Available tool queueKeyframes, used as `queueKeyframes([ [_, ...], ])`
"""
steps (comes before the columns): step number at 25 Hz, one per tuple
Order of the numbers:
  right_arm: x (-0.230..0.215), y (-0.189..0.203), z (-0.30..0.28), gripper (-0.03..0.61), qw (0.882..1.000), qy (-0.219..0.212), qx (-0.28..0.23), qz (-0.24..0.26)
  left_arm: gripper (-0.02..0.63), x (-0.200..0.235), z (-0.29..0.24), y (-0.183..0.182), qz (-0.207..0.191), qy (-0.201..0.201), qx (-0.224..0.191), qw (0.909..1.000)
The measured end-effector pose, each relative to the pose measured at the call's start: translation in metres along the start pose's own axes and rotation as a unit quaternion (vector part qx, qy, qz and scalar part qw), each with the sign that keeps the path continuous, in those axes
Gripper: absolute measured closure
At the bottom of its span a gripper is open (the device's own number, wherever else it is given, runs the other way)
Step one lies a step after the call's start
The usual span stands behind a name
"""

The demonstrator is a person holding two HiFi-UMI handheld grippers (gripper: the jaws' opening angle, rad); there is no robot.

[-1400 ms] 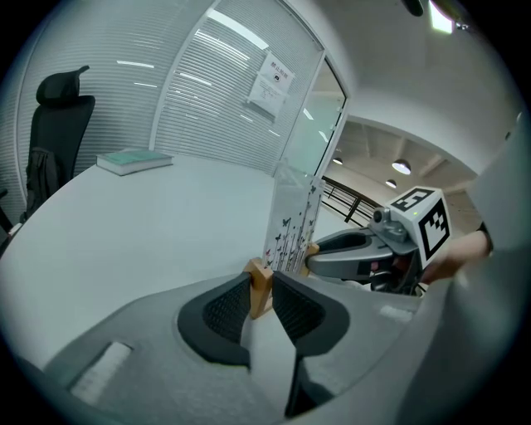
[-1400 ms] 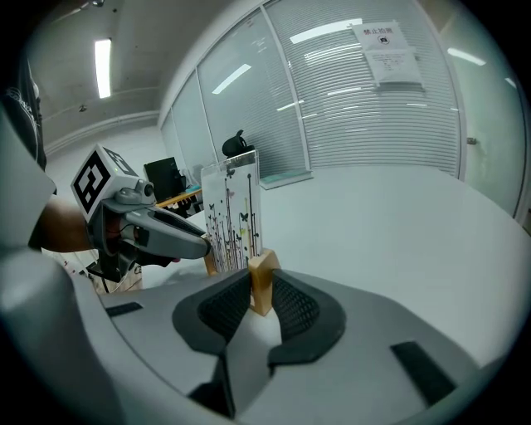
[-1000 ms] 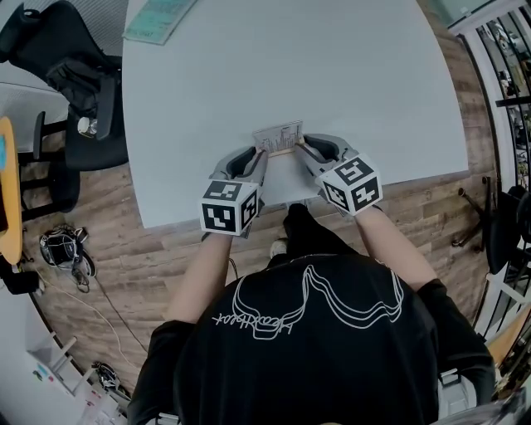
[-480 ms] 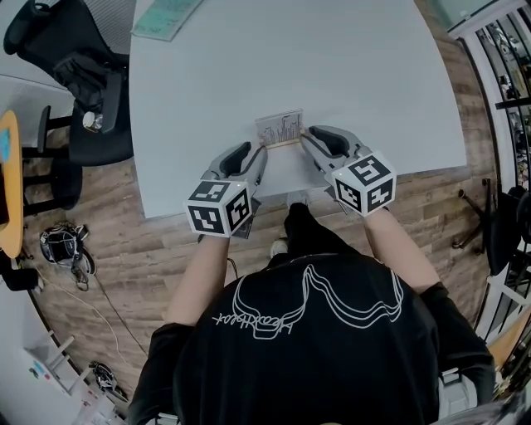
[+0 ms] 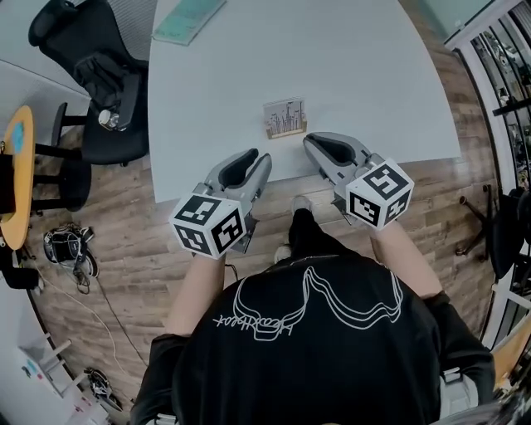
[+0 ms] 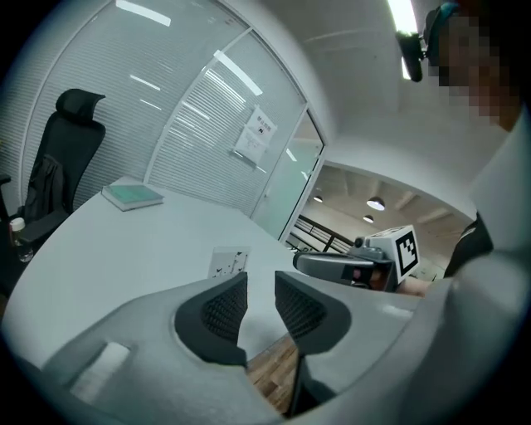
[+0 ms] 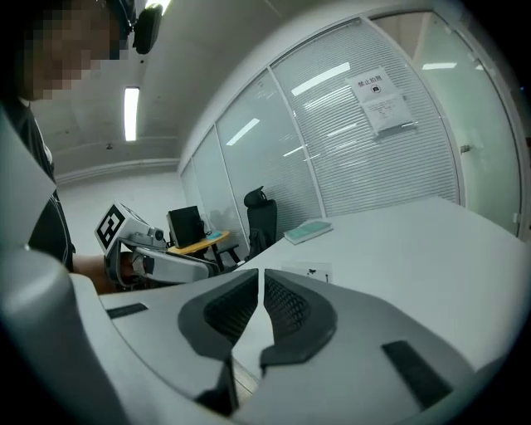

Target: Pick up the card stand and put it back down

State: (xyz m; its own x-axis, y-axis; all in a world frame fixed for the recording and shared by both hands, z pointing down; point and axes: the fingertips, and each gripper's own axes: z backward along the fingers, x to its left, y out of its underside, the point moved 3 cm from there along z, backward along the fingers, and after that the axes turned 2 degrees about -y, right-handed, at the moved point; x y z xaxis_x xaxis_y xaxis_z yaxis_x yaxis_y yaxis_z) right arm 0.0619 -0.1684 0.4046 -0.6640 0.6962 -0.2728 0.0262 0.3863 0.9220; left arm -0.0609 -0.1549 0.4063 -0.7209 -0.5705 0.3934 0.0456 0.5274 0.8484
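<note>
The card stand point(image 5: 284, 118), a small upright holder with a printed white card, stands on the white table point(image 5: 373, 75) near its front edge. It also shows in the left gripper view as a card stand point(image 6: 229, 262) ahead of the jaws, and in the right gripper view as a card stand point(image 7: 309, 271). My left gripper point(image 5: 259, 156) hangs at the table's edge, short of the stand; its jaws are apart and closing, with nothing between them. My right gripper point(image 5: 309, 139) is just right of and below the stand, not touching it; its jaws are closing to a thin slit, empty.
A green book point(image 5: 187, 21) lies at the table's far left corner. A black office chair point(image 5: 91, 75) stands left of the table, an orange side table point(image 5: 12, 183) further left. Wooden floor point(image 5: 124, 249) runs under the table's front edge, where the person's shoes show.
Both grippers have drawn back from the card stand toward the person; a second ago they flanked it closely. The stand stays upright on the table. The right jaws have narrowed.
</note>
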Motion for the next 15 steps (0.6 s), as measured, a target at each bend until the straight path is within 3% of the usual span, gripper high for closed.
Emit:
queueKeyframes([
  [4, 0.034, -0.008, 0.019, 0.568, 1.0, -0.02, -0.01, 0.014, 0.532, -0.026, 0.029, -0.002, 0.01, 0.027, -0.014, 0.9995],
  [9, 0.075, -0.017, 0.04, 0.569, 0.998, -0.055, -0.026, 0.033, 0.589, -0.055, 0.061, -0.01, -0.006, 0.052, -0.042, 0.9978],
  [15, 0.112, -0.01, 0.065, 0.569, 0.995, -0.091, -0.03, 0.025, 0.6, -0.084, 0.087, -0.007, -0.028, 0.075, -0.051, 0.9954],
])
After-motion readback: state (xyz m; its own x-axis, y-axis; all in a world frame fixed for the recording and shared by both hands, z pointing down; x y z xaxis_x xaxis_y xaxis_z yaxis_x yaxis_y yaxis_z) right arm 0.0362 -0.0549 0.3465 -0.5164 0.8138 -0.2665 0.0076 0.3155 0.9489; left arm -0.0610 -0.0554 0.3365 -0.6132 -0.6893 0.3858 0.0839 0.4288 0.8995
